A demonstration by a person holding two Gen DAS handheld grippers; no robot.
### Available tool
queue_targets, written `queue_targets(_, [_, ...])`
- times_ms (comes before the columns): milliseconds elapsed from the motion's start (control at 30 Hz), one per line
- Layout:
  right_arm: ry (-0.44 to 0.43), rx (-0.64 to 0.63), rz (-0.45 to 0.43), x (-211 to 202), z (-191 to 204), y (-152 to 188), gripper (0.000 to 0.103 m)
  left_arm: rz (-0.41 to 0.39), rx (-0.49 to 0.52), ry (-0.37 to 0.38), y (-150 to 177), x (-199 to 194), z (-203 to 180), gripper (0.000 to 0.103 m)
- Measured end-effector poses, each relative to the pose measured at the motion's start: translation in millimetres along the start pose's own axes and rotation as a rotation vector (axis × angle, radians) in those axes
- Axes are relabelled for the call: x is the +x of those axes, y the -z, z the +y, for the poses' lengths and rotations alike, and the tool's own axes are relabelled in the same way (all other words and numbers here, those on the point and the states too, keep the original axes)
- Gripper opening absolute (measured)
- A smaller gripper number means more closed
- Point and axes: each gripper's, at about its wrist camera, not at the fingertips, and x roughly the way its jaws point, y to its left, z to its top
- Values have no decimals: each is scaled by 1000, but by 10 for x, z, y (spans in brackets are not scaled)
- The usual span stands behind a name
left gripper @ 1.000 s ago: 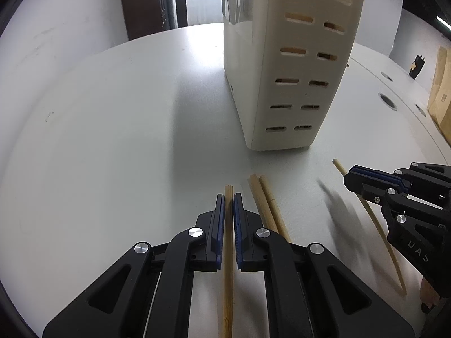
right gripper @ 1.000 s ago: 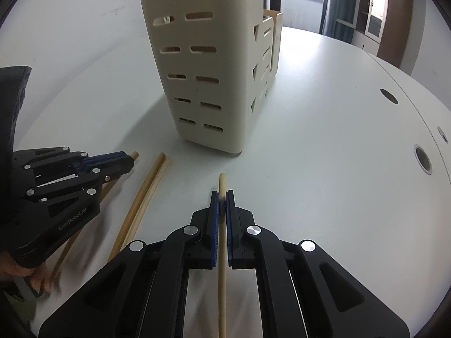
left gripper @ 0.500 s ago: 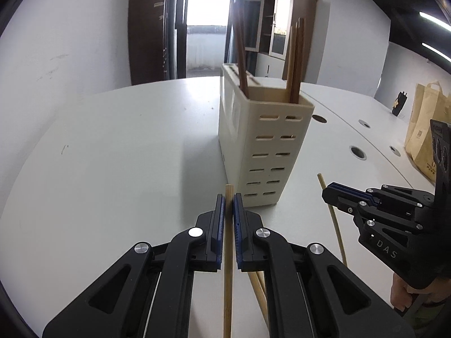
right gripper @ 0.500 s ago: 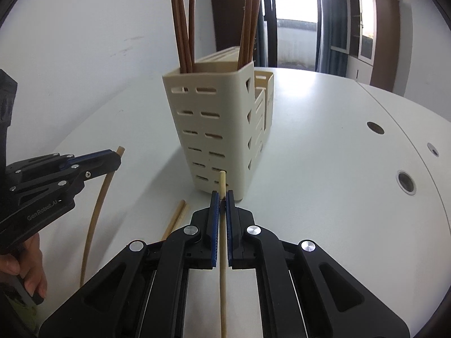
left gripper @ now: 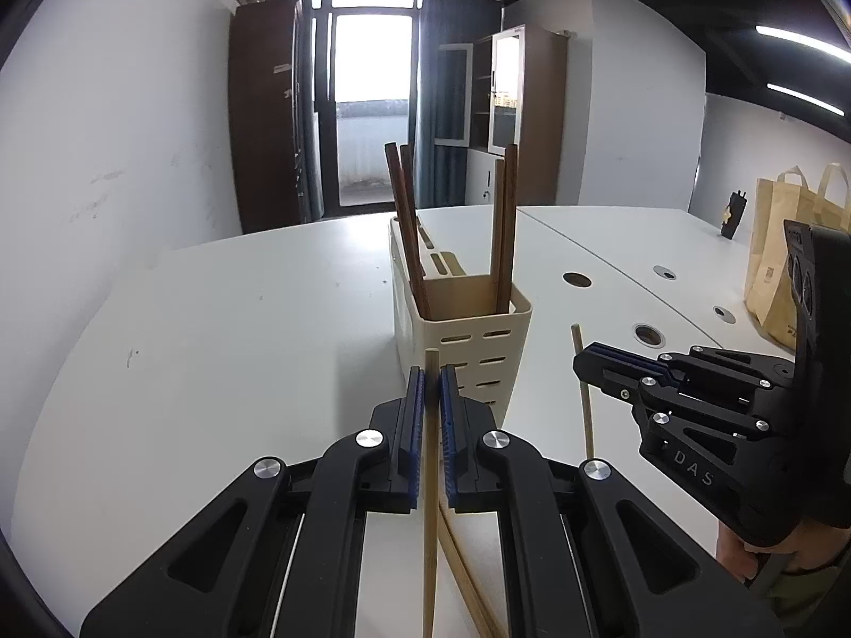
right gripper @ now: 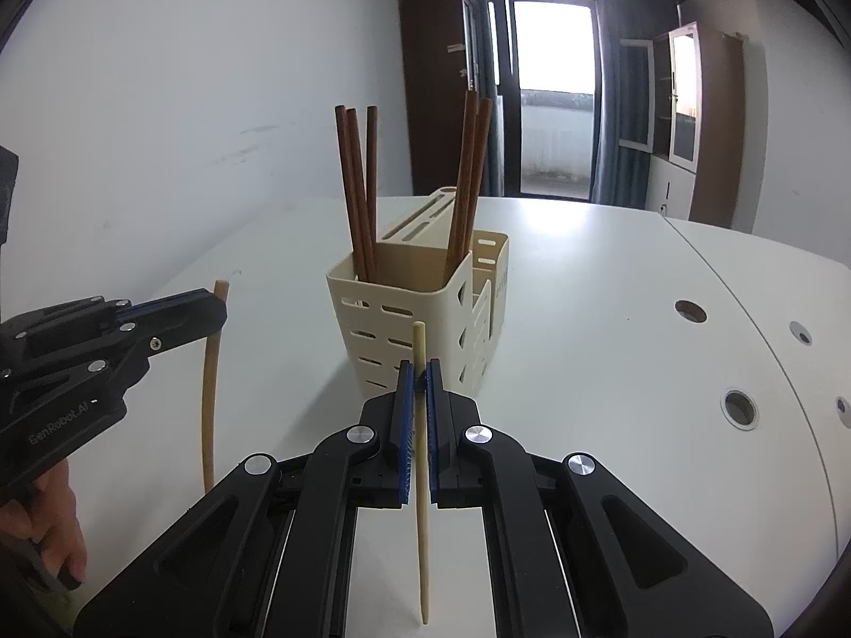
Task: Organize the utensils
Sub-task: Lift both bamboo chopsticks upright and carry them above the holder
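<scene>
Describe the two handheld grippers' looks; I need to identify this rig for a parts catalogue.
Both are matte black plastic with angular, cut-out linkage arms, round silver pivot bolts and ribbed blue pads lining the straight fingers. The left gripper shows pale "GenRobot.AI" lettering on its side in the right wrist view; the right gripper shows "DAS" on its side in the left wrist view. No cables or sleeves are visible.

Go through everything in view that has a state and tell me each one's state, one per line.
left gripper: shut on a light chopstick, off the table
right gripper: shut on a pale chopstick, off the table
utensil holder: upright on the table
dark chopsticks: standing in the holder's front compartment, leaning
two loose chopsticks: lying on the table
</scene>
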Motion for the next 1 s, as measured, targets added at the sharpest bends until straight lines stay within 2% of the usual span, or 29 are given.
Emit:
queue_targets(367, [-46,-42,-68,6,-25,-328,5,-81,-6,30,-256,-17,22,6])
queue_targets(467, [-80,-16,-89,-5,-73,-415,5,-105,6,39,-342,-10,8,6])
queue_targets(733, [-94,-5,-180,-87,-177,-592,5,-194,8,62,-552,-70,-8,6])
queue_targets(1000, [-113,-18,-223,-115,-199,-713,5,-249,14,93,-681,-109,-35,6])
